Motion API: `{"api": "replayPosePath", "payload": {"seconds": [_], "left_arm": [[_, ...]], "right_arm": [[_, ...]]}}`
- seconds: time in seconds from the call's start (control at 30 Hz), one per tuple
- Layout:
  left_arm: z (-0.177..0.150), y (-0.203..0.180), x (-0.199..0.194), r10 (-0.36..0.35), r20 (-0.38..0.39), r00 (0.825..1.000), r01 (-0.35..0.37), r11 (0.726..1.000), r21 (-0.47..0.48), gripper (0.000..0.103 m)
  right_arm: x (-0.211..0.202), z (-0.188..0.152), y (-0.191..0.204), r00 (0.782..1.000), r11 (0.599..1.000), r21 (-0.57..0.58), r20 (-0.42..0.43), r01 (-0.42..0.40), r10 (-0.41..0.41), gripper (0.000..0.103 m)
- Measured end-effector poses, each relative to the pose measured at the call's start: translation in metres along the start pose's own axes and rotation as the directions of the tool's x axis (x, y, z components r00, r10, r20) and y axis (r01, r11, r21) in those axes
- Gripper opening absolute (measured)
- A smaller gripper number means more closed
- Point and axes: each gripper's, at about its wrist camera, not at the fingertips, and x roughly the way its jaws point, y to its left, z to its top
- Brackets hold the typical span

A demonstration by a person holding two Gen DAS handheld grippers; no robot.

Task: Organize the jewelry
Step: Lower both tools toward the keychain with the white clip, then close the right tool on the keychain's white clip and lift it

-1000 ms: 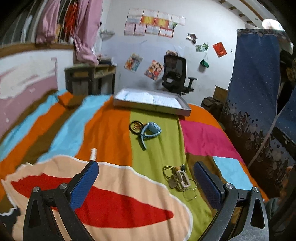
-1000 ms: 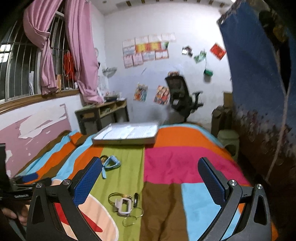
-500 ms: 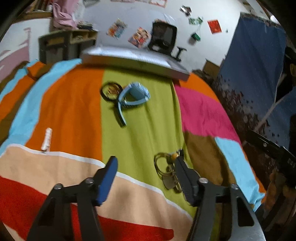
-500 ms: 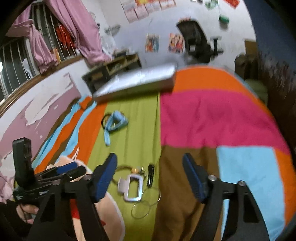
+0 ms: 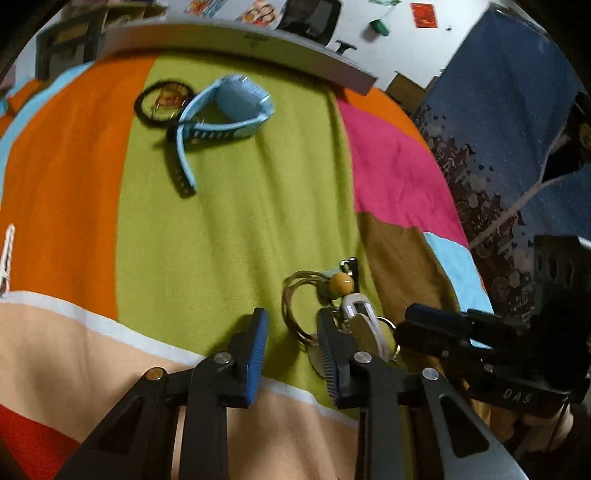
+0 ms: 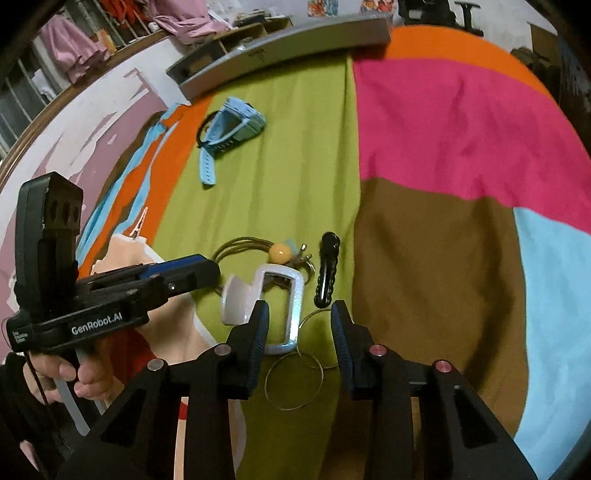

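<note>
Right wrist view: right hand-held gripper (image 6: 298, 325) spread apart over the silver clip (image 6: 284, 306); left hand-held gripper (image 5: 291, 345) likewise released beside the bead cord (image 5: 341, 283) on the bed (image 5: 229, 221).

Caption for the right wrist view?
Open right gripper above white clip and wire rings on striped bedspread.

A bed (image 6: 443, 155) under a blanket of orange, green, pink, brown and light-blue blocks fills both views. Beyond it stands a white wall (image 5: 354, 7) hung with posters, a black office chair (image 5: 314, 14) before it. A blue patterned curtain (image 5: 517, 110) hangs beside the bed; opposite, pink curtains (image 6: 70, 48) drape a barred window (image 6: 22, 96) above peeling pink paint
</note>
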Motion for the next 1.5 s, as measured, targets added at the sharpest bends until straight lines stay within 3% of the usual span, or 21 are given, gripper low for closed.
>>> {"api": "replayPosePath", "payload": {"seconds": [0.17, 0.3, 0.37, 0.47, 0.57, 0.77, 0.93, 1.1, 1.27, 1.37, 1.5], "left_arm": [[0.004, 0.004, 0.014, -0.024, -0.045, 0.999, 0.023, 0.999, -0.033, 0.024], [0.006, 0.005, 0.017, -0.023, -0.057, 0.998, 0.02, 0.999, -0.037, 0.01], [0.005, 0.008, 0.016, -0.031, -0.056, 0.998, 0.028, 0.998, -0.059, 0.007], [0.005, 0.013, 0.013, -0.068, -0.047, 0.997, 0.063, 0.993, -0.098, 0.006], [0.003, 0.013, 0.007, -0.092, -0.036, 0.995, 0.087, 0.99, -0.109, 0.005], [0.003, 0.003, -0.015, -0.08, 0.016, 0.997, 0.081, 0.993, -0.087, 0.004], [0.007, 0.002, -0.044, -0.057, 0.088, 0.994, 0.065, 0.994, -0.083, 0.004], [0.02, -0.002, -0.061, -0.043, 0.087, 0.995, 0.047, 0.998, -0.051, 0.004], [0.054, -0.013, -0.077, 0.012, 0.083, 0.996, -0.016, 0.999, 0.038, 0.004], [0.084, -0.018, -0.091, 0.016, 0.134, 0.991, -0.022, 0.999, 0.041, 0.004], [0.14, -0.024, -0.104, 0.046, 0.252, 0.967, -0.062, 0.996, 0.058, 0.004]], "right_arm": [[0.017, 0.001, -0.005, 0.998, 0.997, 0.065, -0.04, -0.047, 0.05, 0.031], [0.029, 0.0, -0.001, 0.994, 0.995, 0.076, -0.074, -0.07, 0.076, 0.031], [0.035, -0.001, 0.002, 0.993, 0.994, 0.076, -0.087, -0.078, 0.084, 0.016], [0.04, -0.002, 0.003, 0.991, 0.992, 0.091, -0.09, -0.087, 0.095, 0.008], [0.038, -0.002, 0.002, 0.991, 0.99, 0.101, -0.078, -0.098, 0.106, 0.008], [0.012, 0.0, 0.012, 0.997, 0.998, -0.018, 0.024, -0.067, 0.067, 0.008], [-0.019, 0.011, 0.021, 0.987, 0.995, -0.086, 0.149, -0.041, 0.053, 0.007], [-0.056, 0.018, 0.013, 0.954, 0.995, -0.104, 0.297, -0.005, 0.036, 0.007], [-0.081, 0.053, 0.006, 0.898, 0.995, -0.085, 0.439, 0.048, -0.005, 0.007], [-0.089, 0.088, 0.004, 0.86, 0.994, -0.079, 0.51, 0.074, -0.023, 0.007], [-0.092, 0.148, 0.001, 0.809, 0.994, -0.072, 0.587, 0.084, -0.026, 0.007]]}}
